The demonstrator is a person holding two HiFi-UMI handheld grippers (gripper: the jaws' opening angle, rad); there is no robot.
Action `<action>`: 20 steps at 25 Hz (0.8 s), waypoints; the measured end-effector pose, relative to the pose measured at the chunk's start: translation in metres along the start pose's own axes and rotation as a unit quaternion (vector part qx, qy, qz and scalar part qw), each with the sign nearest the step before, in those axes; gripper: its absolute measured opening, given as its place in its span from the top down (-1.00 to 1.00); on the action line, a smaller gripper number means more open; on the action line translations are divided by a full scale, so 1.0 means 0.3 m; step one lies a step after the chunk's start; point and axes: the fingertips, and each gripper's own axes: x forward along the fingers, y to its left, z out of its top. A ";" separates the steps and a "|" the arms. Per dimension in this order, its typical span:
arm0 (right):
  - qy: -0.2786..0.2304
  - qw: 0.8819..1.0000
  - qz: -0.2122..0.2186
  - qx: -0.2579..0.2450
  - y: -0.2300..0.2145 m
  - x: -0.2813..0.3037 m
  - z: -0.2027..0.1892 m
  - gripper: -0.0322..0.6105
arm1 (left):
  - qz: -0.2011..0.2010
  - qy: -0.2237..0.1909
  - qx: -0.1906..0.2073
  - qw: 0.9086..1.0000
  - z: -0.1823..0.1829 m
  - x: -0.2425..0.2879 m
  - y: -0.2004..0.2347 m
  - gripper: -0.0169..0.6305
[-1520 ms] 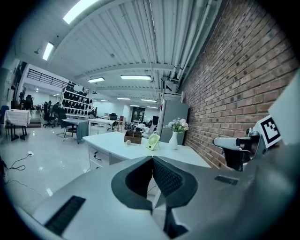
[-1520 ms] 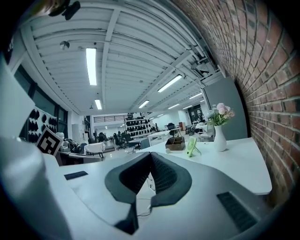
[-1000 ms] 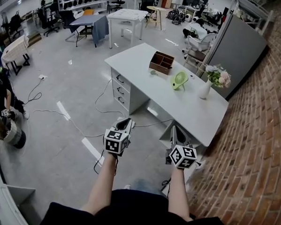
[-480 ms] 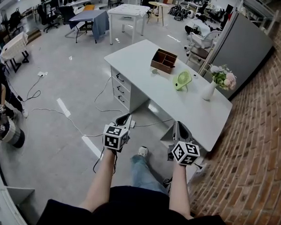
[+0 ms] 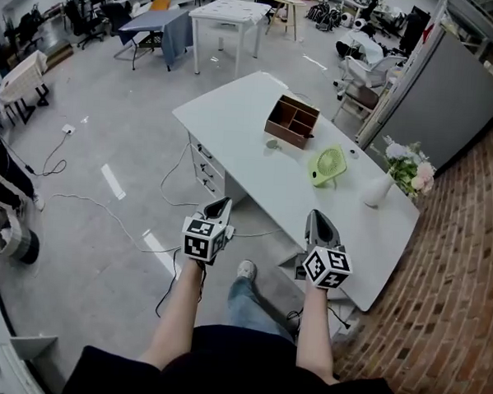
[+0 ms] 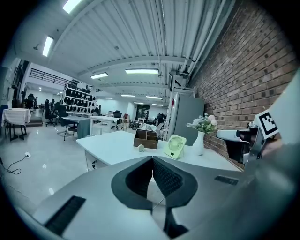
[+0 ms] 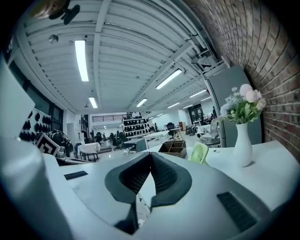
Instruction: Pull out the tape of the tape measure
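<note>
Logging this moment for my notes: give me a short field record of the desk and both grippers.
desk: white, with drawers
on desk: wooden box, small round object, green fan, vase of flowers
left gripper: shut, empty
right gripper: shut, empty
contact: neither gripper touches anything on the desk

Beside wooden box (image 5: 292, 120), tiny round object (image 5: 271, 143), identity unclear at this size.
</note>
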 end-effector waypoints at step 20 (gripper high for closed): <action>0.032 0.998 0.049 0.009 -0.318 0.933 0.195 0.89 | 0.005 0.011 0.003 1.000 0.371 0.875 0.289 0.88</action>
